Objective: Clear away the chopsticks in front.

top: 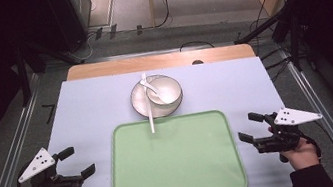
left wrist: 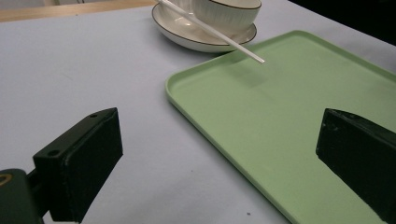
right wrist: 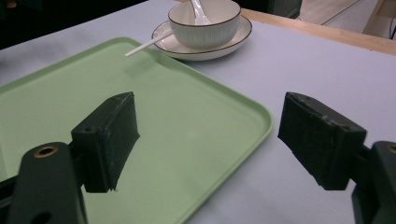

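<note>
A light green tray lies at the table's front middle, nothing on it. Just behind it a cream plate carries a cream bowl with a white spoon inside. A white chopstick rests across the plate, its tip reaching over the tray's far rim. My left gripper is held open to the left of the tray. To the tray's right my right gripper is open too, nothing between its jaws. The tray, bowl and chopstick appear ahead in the left gripper view.
The pale grey mat covers the wooden table. Metal rails run along both sides, and cables and dark stands sit on the floor beyond the far edge.
</note>
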### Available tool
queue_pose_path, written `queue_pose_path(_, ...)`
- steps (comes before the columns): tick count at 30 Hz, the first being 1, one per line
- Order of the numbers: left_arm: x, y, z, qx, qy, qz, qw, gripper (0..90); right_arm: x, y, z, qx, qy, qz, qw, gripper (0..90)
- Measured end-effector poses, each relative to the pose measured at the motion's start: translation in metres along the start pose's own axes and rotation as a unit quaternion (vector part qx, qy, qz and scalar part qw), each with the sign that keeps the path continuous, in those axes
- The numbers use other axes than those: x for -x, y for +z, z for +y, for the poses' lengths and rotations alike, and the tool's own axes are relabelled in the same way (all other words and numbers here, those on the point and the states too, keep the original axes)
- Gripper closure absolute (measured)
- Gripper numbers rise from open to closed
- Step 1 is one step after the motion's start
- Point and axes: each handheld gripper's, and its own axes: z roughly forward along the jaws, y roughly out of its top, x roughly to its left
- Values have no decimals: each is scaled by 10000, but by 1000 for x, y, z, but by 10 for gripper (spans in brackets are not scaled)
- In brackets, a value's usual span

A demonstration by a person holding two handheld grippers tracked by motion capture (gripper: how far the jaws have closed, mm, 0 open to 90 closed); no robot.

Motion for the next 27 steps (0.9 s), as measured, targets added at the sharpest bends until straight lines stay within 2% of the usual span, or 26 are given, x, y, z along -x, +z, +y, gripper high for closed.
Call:
queue_pose_path(9,1,2,-1,-88,82,144,9998,3,0,0,0,-27,13,2,10000,205)
queue_pose_path(15,0,3,-1,-93,-33,145,9998,10,0,0,0,-22,11,-3,10000,205)
queue_pose_path(16,0,3,-1,-93,-33,145,9998,32,0,0,0,-22,11,-3,10000,205)
queue_pose_path(17,1,3,-1,-119,-48,211,9997,32,0,0,0,-25,8,-1,10000,205)
queue_pose_path(18,1,4,-1,-122,-97,297,9994,93,0,0,0,-29,10,-4,10000,205)
queue_pose_path(19,2,6,0,-212,-244,494,9983,153,0,0,0,-34,10,5,10000,205)
queue_pose_path(20,1,7,0,-262,-323,469,9980,138,0,0,0,-28,8,5,10000,205)
queue_pose_path(21,1,7,-1,-292,-321,476,9979,138,0,0,0,-24,3,7,10000,205)
queue_pose_path(24,1,7,-1,-260,-298,488,9980,140,0,0,0,-24,3,5,10000,205)
queue_pose_path(27,1,7,1,-150,-415,484,9979,132,0,0,0,-23,1,6,10000,205)
